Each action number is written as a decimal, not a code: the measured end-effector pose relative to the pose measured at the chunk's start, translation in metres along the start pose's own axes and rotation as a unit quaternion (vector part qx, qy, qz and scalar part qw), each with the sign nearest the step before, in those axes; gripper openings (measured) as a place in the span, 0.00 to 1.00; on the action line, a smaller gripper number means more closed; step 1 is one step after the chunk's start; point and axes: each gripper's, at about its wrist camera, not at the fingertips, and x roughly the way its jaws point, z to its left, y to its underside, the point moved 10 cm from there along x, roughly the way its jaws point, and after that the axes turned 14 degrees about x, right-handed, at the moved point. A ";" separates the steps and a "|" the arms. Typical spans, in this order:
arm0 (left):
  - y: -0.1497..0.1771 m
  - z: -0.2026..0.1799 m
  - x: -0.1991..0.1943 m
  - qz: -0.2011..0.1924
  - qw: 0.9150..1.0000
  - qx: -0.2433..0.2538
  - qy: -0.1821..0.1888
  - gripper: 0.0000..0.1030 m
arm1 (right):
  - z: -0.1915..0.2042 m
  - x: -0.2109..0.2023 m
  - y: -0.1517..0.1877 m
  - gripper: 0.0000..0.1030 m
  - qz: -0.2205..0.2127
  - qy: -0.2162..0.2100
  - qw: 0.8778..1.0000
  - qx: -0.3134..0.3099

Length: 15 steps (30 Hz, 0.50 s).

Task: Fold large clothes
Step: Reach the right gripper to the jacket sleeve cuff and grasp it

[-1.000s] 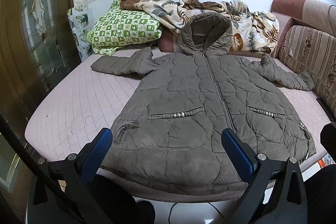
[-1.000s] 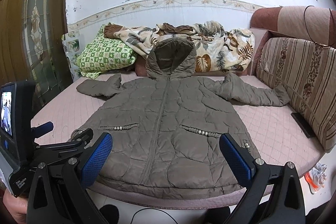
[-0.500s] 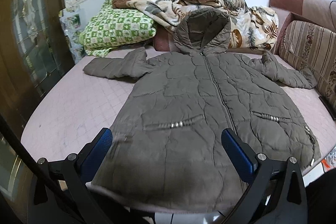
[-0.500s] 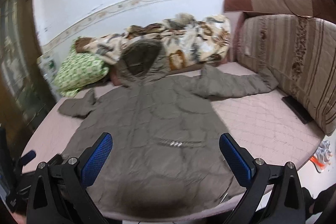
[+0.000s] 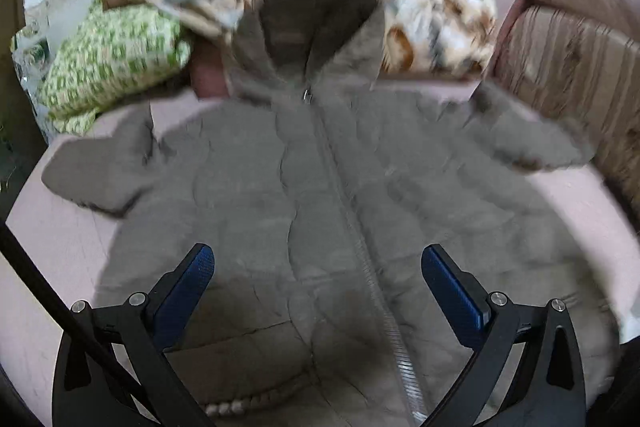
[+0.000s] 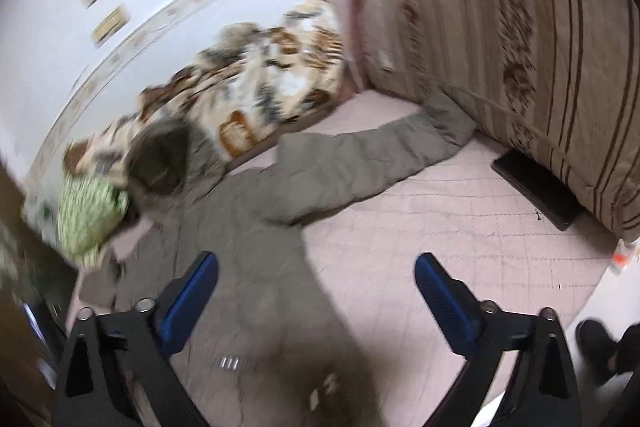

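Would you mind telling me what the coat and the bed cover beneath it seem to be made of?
The coat looks like matte olive quilted synthetic, probably padded: puffy stitched panels. The bed cover appears to be pale pink quilted fabric, judging by its grid stitching; blur hides the fibre.

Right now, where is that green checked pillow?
In the left wrist view the pillow sits at the far left of the bed, against the wall, beside the coat's hood and under the edge of the patterned blanket.

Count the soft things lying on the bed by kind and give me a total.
Hooded coat: 1
Green checked pillow: 1
Leaf-print blanket: 1
Total: 3
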 end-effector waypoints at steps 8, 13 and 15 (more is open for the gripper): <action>0.000 0.006 0.019 0.019 1.000 0.002 0.011 1.00 | -0.089 0.094 -0.106 0.70 0.003 0.071 0.990 0.125; -0.002 0.000 0.020 0.015 1.000 0.017 0.014 1.00 | -0.130 0.143 -0.140 0.66 -0.010 0.110 0.980 0.168; -0.004 -0.005 0.019 0.011 0.999 0.025 0.017 1.00 | -0.142 0.159 -0.149 0.66 -0.019 0.131 0.976 0.174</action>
